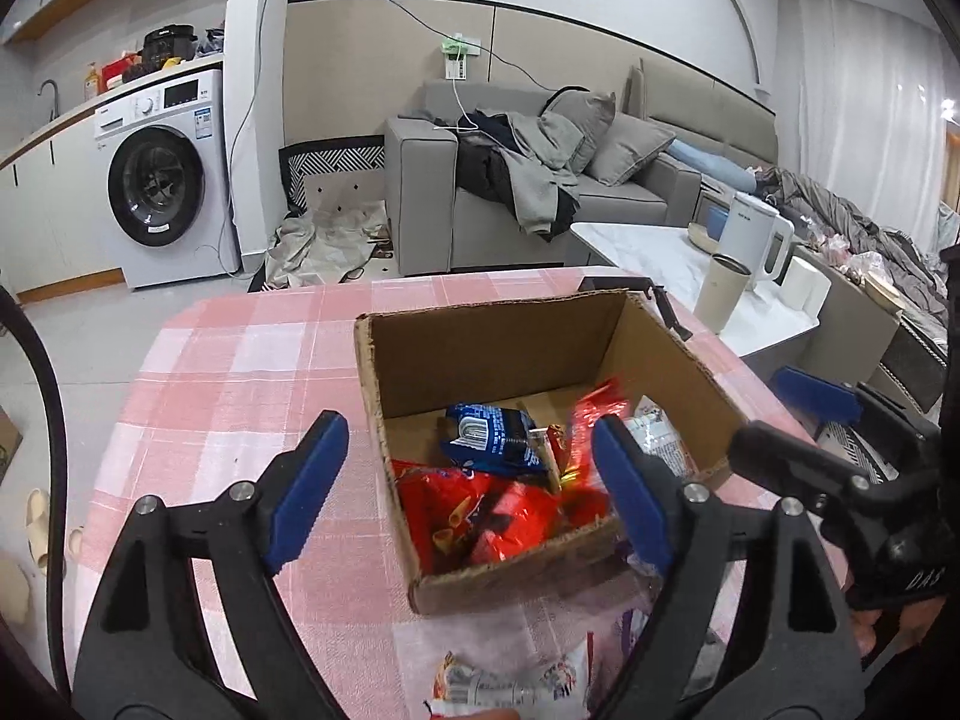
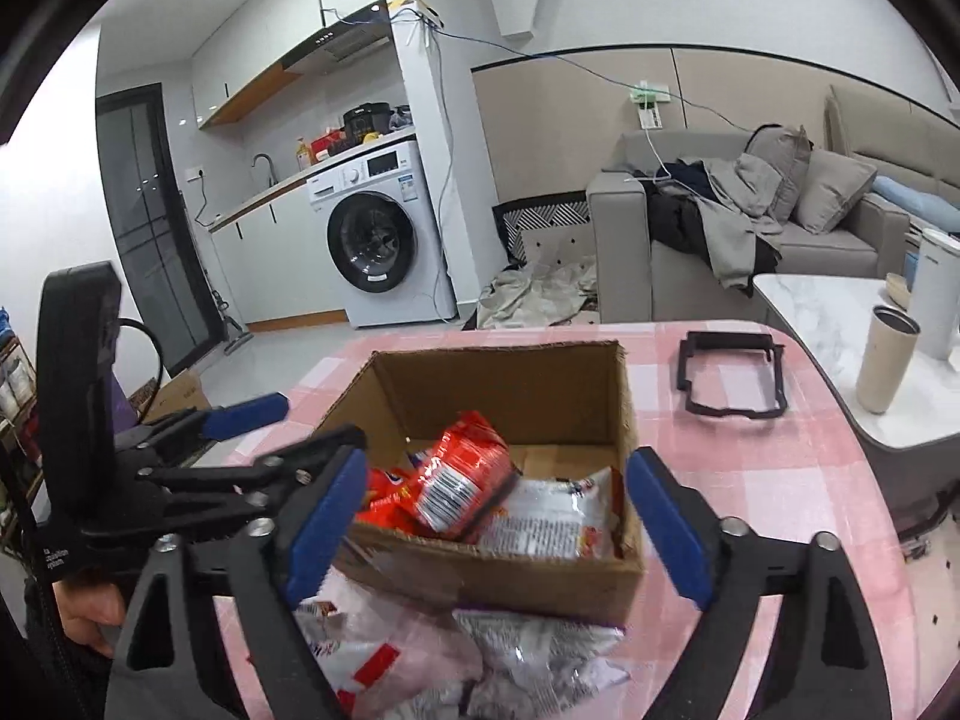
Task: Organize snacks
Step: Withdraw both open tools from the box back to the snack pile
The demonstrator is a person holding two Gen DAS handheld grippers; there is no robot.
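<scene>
An open cardboard box [image 1: 492, 309] [image 2: 498, 354] stands on a pink checked tablecloth [image 1: 240, 360] [image 2: 780, 480]. Inside it lie a blue packet [image 1: 492, 438], several red packets [image 1: 474, 510] [image 2: 462, 480] and a white packet [image 1: 660, 438] [image 2: 552, 516]. My left gripper [image 1: 474, 480] [image 2: 318, 420] hovers open over the box's near left corner, with nothing pressed between its blue pads. My right gripper [image 2: 498, 516] [image 1: 774, 414] hangs open above the box's near edge, holding nothing. More white and red packets [image 2: 420, 648] [image 1: 510, 678] lie loose on the cloth in front of the box.
A black plastic frame [image 2: 732, 378] [image 1: 660, 300] lies on the cloth behind the box. To the right, a marble coffee table [image 2: 828, 312] carries a beige tumbler [image 2: 888, 360] and a white kettle [image 1: 756, 234]. A grey sofa [image 1: 480, 210] and a washing machine [image 1: 162, 180] stand beyond.
</scene>
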